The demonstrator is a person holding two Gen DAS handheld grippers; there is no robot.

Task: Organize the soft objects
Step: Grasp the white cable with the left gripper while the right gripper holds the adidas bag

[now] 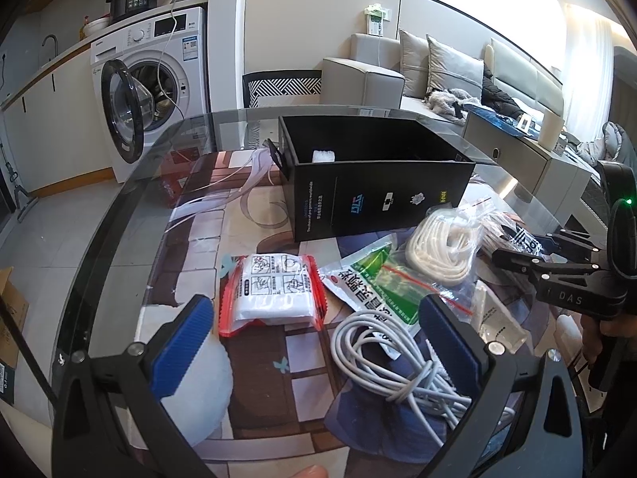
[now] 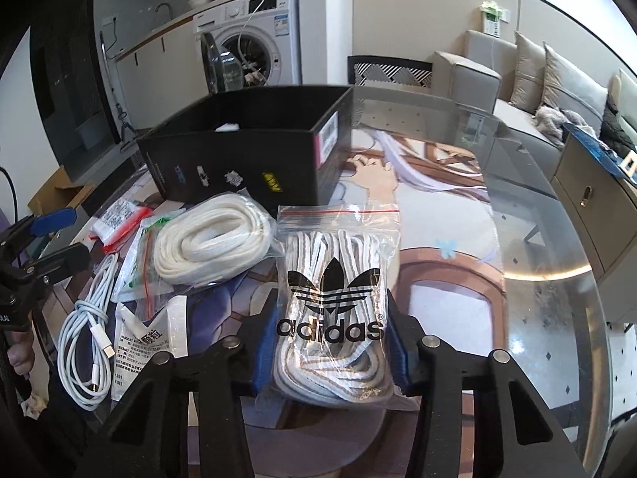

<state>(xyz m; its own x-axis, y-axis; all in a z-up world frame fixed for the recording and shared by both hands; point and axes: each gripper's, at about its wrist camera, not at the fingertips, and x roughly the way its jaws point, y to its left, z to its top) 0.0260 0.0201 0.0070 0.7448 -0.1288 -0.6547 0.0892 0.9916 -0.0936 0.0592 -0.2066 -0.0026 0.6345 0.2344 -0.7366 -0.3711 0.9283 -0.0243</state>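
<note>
Shoelaces in a clear adidas bag (image 2: 332,298) sit clamped between our right tongs (image 2: 328,352), just in front of the black box (image 2: 239,159) on the glass counter (image 2: 537,239). Our left tongs (image 1: 314,342) hang apart above a white cable (image 1: 382,358), nearer us than the box.

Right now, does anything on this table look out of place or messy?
Mostly clutter: the white cable lies in a loose tangle over a green packet, and bags overlap beside the black box. The box holds only one small white item. The right gripper grips the laces bag. Nothing looks spilled or damaged.
</note>
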